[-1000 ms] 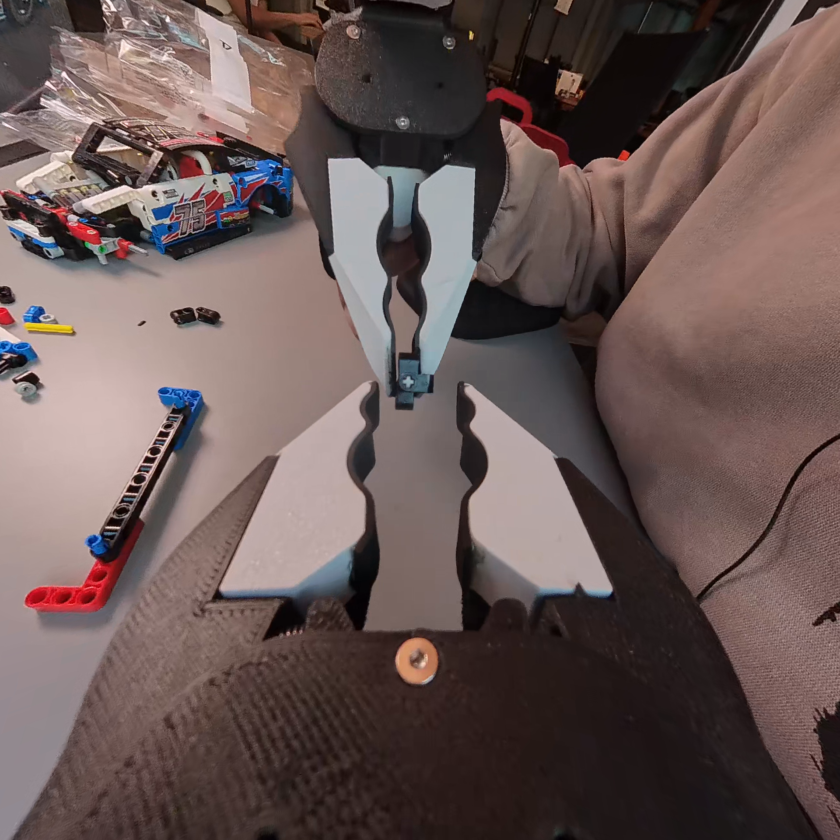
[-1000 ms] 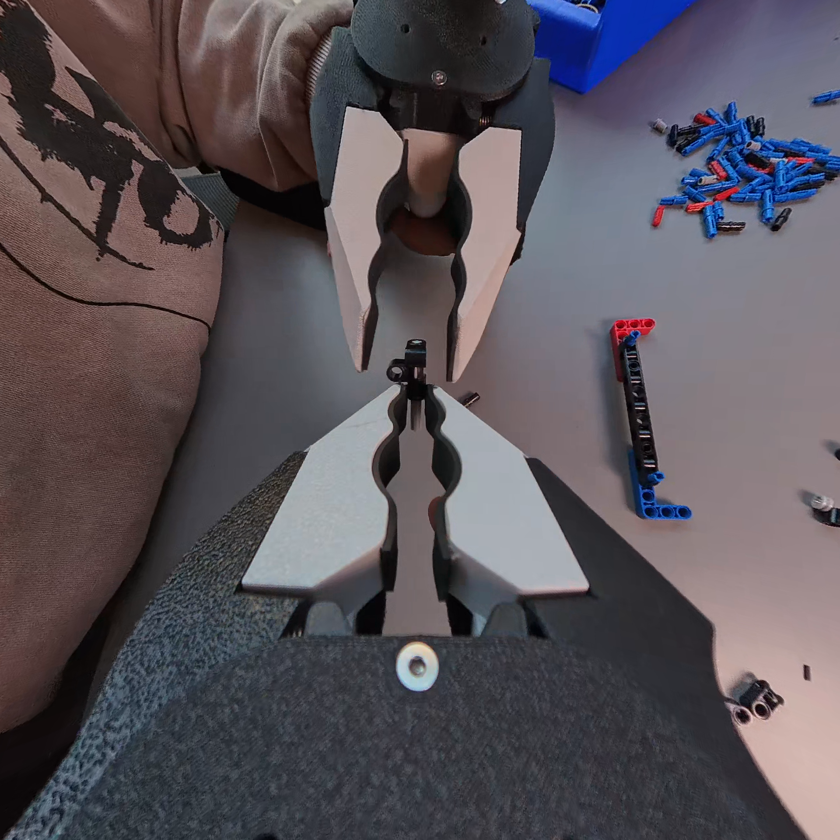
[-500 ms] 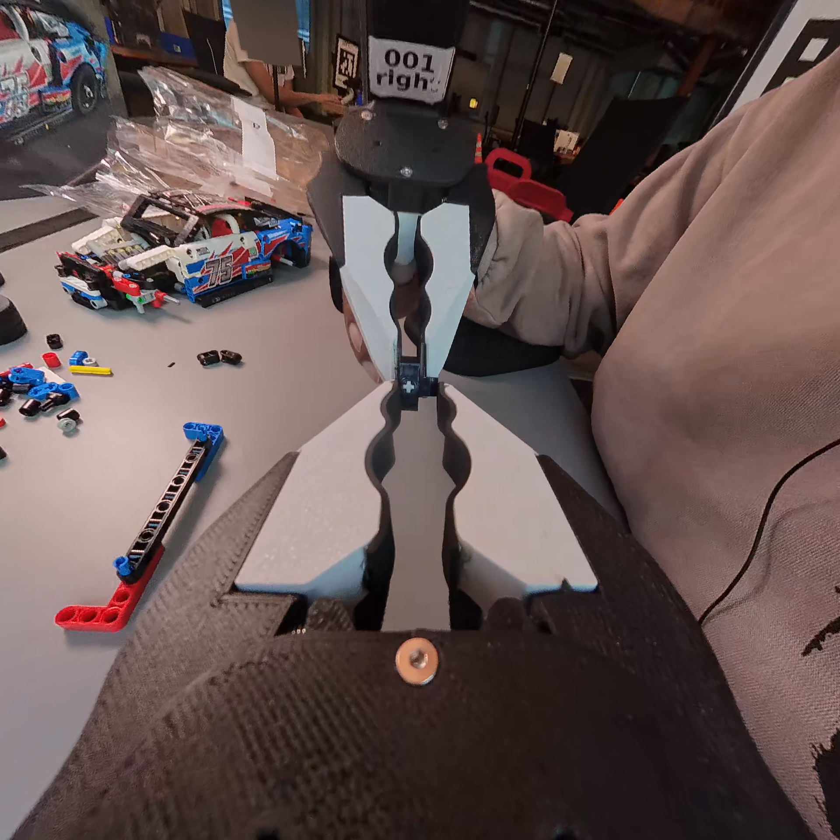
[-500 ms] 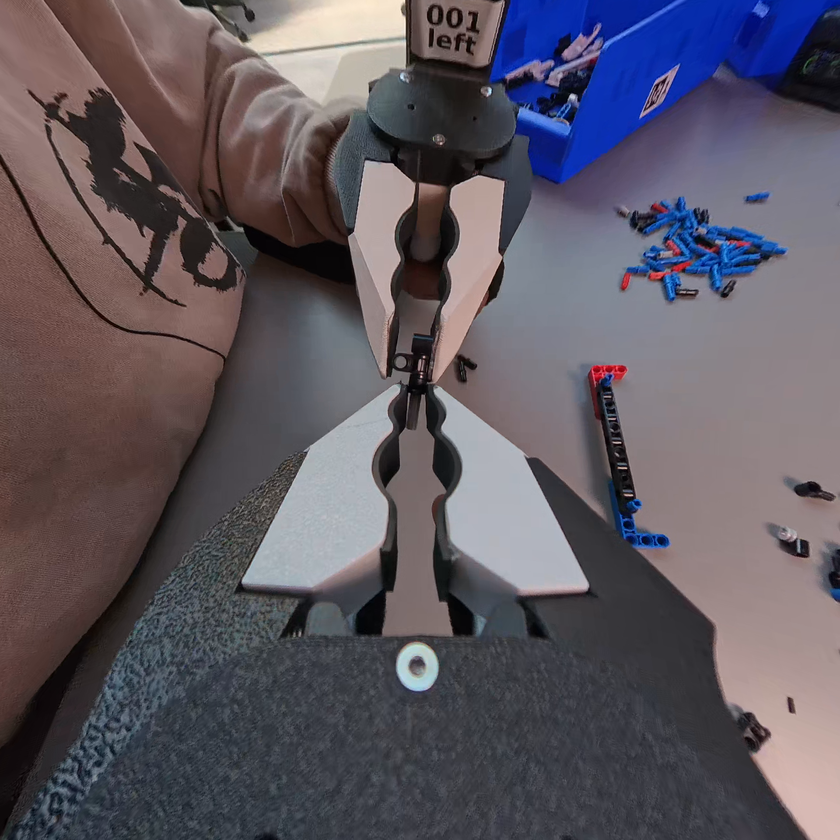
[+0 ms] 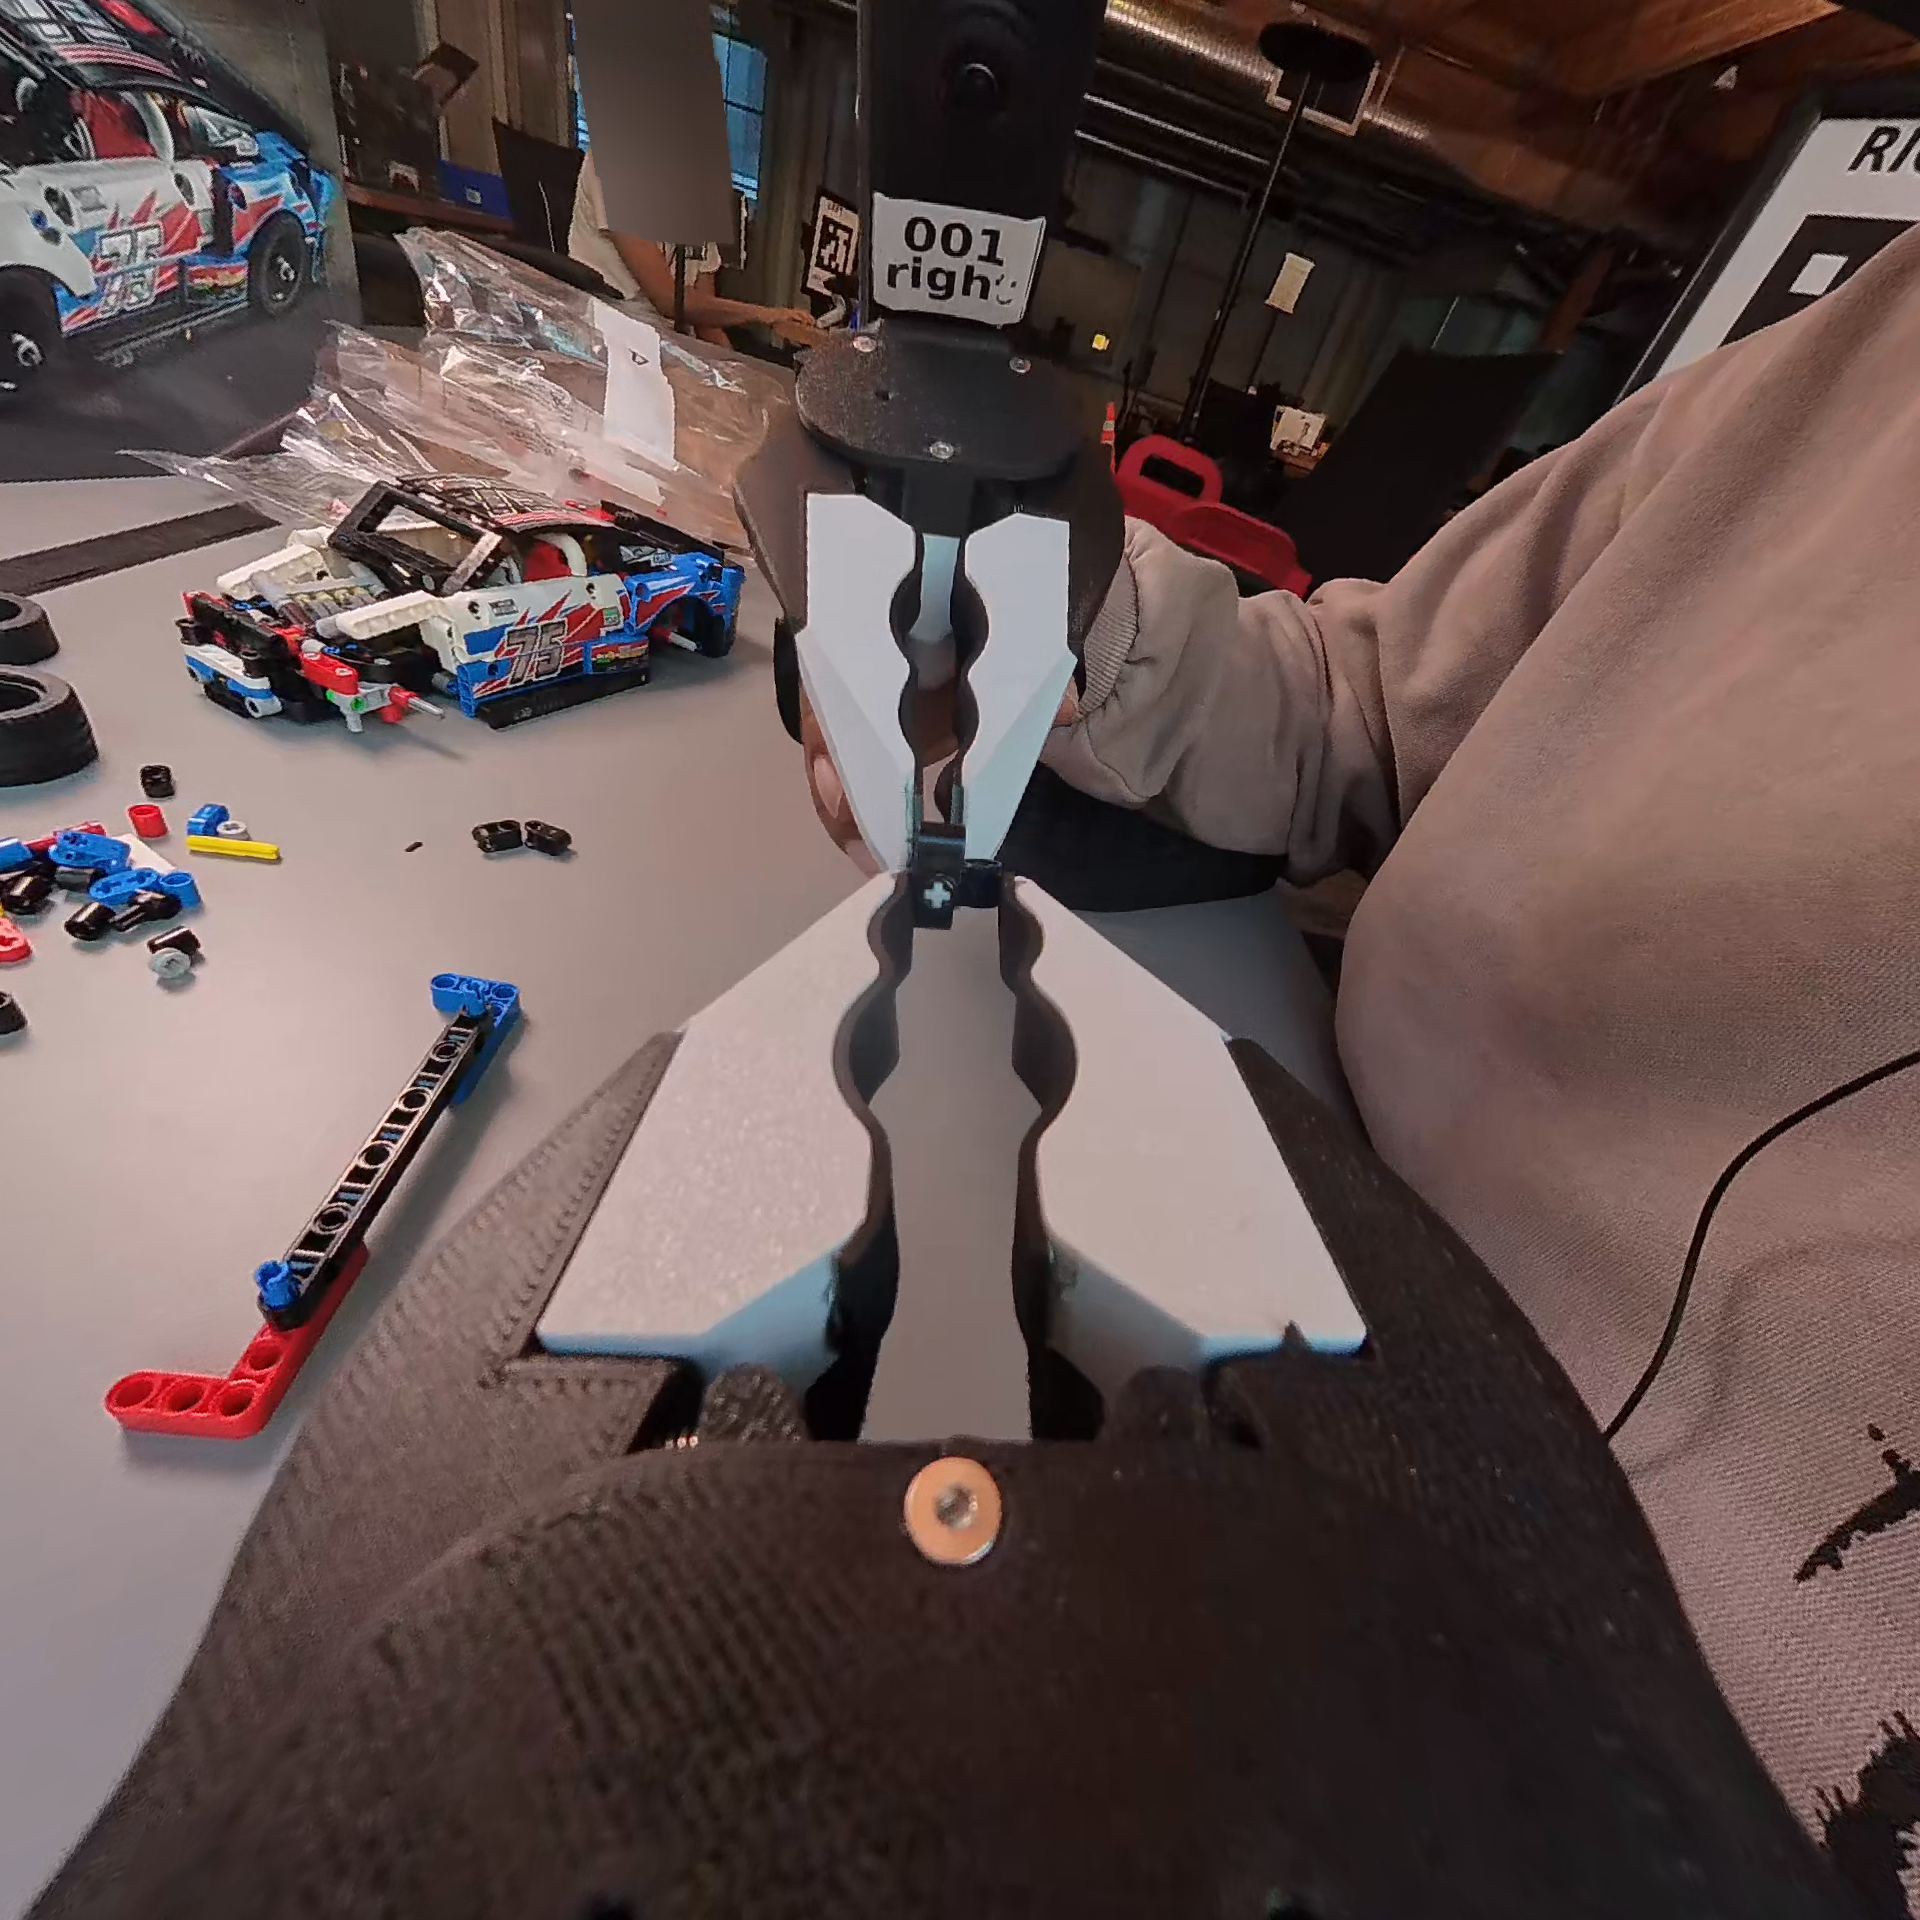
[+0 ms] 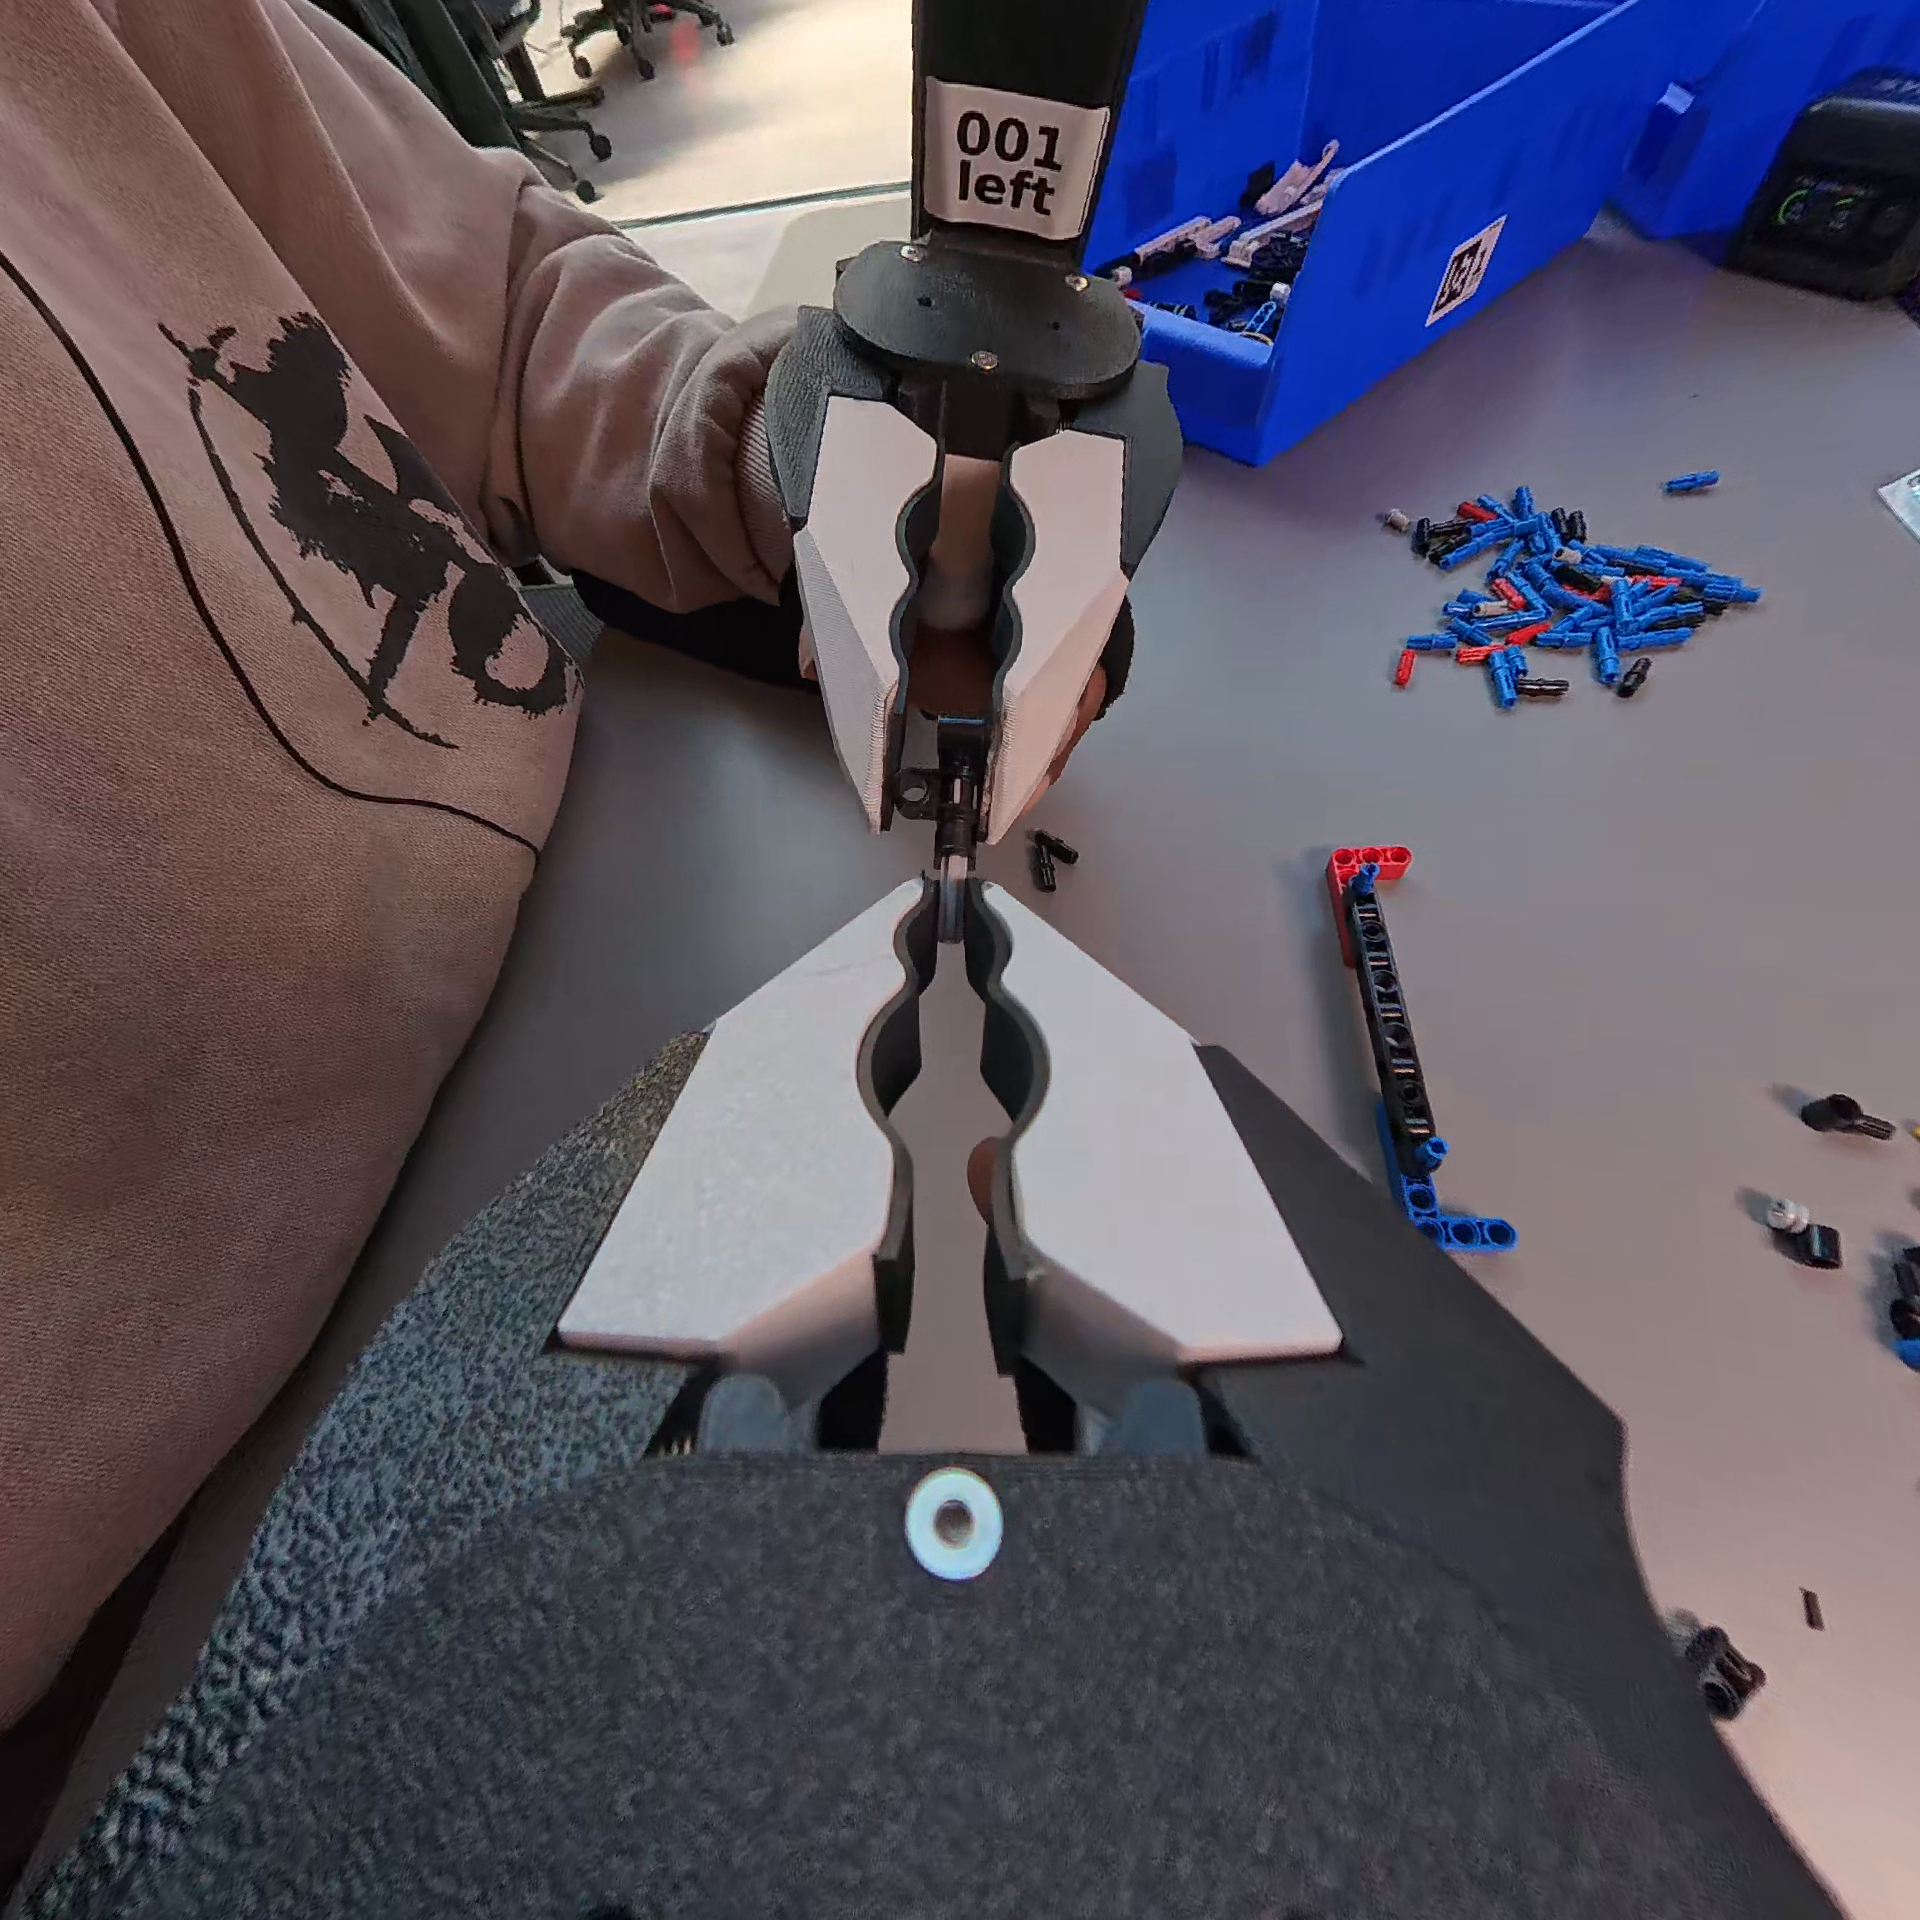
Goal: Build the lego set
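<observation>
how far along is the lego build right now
Car body looks largely assembled, though the tyres lie off it. In hand: right gripper and left gripper meet tip to tip on a small black connector. Loose pins and the long beam are unused.

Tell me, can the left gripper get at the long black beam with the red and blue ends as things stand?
Probably not yet. The left gripper is shut on a small black connector meeting the right gripper. The beam lies in the open on the table, nothing over it, so freeing the gripper comes first.
</observation>
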{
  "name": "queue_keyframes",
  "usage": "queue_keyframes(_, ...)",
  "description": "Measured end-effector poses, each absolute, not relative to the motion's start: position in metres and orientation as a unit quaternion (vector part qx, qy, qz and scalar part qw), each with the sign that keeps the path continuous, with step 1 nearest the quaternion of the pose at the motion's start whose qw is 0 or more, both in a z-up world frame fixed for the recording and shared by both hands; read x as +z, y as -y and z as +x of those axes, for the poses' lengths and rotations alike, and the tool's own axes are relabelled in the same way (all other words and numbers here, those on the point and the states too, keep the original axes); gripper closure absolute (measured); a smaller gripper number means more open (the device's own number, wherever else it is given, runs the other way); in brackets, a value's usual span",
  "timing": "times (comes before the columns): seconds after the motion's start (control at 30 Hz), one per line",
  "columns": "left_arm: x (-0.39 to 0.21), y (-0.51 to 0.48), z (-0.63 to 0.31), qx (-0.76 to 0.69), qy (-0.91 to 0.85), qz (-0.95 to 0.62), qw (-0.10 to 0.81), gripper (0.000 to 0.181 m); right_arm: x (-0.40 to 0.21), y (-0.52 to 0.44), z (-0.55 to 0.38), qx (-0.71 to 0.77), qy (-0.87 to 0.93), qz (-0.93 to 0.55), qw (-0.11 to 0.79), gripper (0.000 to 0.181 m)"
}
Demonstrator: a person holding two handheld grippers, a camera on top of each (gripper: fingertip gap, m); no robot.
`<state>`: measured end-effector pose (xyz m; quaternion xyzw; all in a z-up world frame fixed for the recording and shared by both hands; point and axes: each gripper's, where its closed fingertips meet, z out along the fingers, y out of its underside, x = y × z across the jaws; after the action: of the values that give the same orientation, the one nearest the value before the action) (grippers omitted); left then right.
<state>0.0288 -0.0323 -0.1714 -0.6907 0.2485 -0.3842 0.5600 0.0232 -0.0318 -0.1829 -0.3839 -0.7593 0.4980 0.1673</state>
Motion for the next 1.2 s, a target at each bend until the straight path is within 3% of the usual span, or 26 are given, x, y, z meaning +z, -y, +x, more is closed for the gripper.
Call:
queue_keyframes(0.43,-0.178,0.024,0.023,-0.371,-0.225,-0.709,0.556,0.151,-0.191,0.018,0.024,0.485,0.753,-0.416,0.154,0.178)
queue_keyframes(0.53,-0.181,0.024,0.028,-0.367,-0.234,-0.713,0.550,0.166,-0.197,0.025,0.024,0.471,0.764,-0.413,0.151,0.178)
queue_keyframes(0.63,-0.173,0.025,0.025,-0.383,-0.219,-0.703,0.558,0.166,-0.186,0.023,0.022,0.492,0.753,-0.401,0.170,0.178)
queue_keyframes(0.7,-0.161,0.024,0.017,-0.429,-0.177,-0.681,0.566,0.167,-0.171,0.020,0.028,0.516,0.748,-0.373,0.189,0.154)
queue_keyframes(0.77,-0.150,0.024,0.006,-0.475,-0.139,-0.657,0.569,0.167,-0.162,0.009,0.028,0.513,0.740,-0.372,0.225,0.144)
queue_keyframes(0.97,-0.137,0.023,-0.007,-0.523,-0.093,-0.623,0.574,0.167,-0.156,-0.004,0.022,0.524,0.715,-0.381,0.262,0.150)
queue_keyframes(1.2,-0.136,0.019,-0.018,-0.470,-0.088,-0.628,0.614,0.167,-0.135,-0.039,0.004,0.547,0.633,-0.416,0.357,0.161)
